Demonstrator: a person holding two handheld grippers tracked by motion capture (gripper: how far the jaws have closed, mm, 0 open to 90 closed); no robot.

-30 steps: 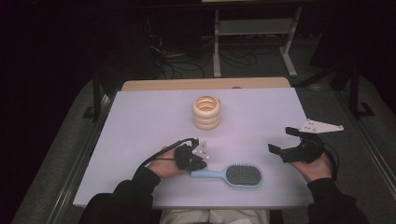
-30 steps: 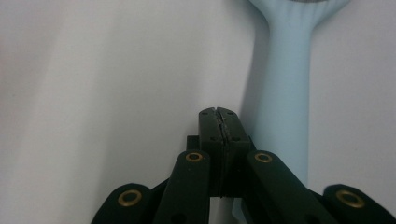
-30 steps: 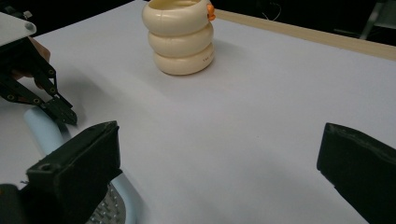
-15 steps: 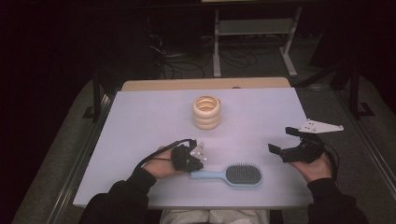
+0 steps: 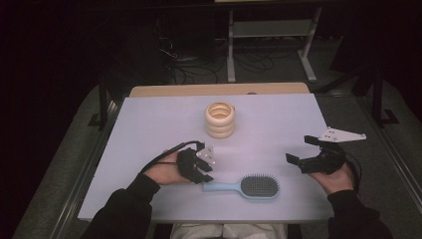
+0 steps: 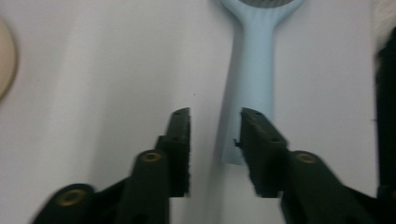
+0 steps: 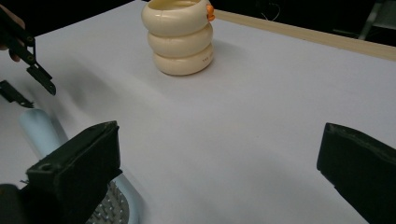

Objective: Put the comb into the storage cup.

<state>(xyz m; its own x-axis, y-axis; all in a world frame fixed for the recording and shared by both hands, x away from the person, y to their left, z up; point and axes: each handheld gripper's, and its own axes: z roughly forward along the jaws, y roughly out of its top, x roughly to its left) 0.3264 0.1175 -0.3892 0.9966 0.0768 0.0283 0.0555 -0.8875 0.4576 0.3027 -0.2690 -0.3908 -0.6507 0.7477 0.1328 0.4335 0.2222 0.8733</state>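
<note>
High view: your left gripper hovers at the handle end of the light-blue hairbrush, which lies flat near the table's front edge; your right gripper waits wide open, clear of it.

Left gripper view: the jaws have just been opening to a narrow gap; the handle lies beneath, ungripped.

Right gripper view: wide jaws face the cream ring holder.
</note>
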